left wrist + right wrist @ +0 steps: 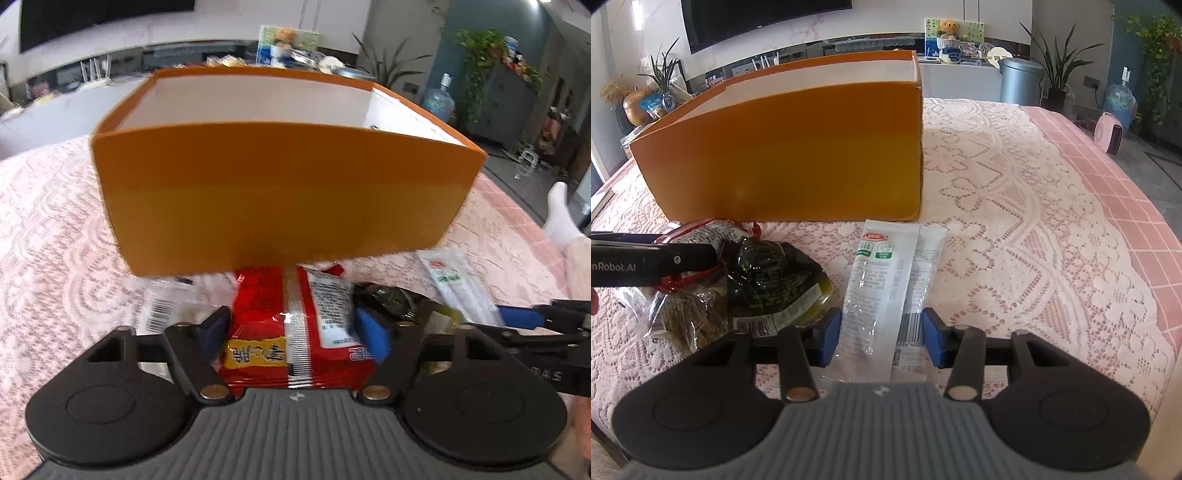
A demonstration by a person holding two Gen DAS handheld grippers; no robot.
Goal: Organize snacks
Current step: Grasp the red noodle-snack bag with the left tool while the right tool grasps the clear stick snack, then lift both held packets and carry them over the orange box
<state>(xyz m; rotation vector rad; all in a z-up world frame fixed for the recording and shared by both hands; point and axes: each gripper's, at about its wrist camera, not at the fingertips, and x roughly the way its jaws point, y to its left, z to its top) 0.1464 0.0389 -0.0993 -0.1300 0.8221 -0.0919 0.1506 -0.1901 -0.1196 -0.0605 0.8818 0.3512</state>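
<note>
An open orange box [284,192] with white inner walls stands on the lace-covered table; it also shows in the right wrist view [783,155]. My left gripper [295,332] has its jaws around a red snack packet [291,332], the blue pads touching its sides, just in front of the box. My right gripper [879,338] is open, its jaws on either side of two white sachets [886,288] lying flat; these also show in the left wrist view [458,284]. A dark green packet [775,280] lies to their left.
A clear bag of brownish snacks [690,314] lies at the left under the left gripper's arm [653,264]. A clear wrapper with a barcode [162,314] lies left of the red packet. A pink lace cloth [1015,221] covers the table.
</note>
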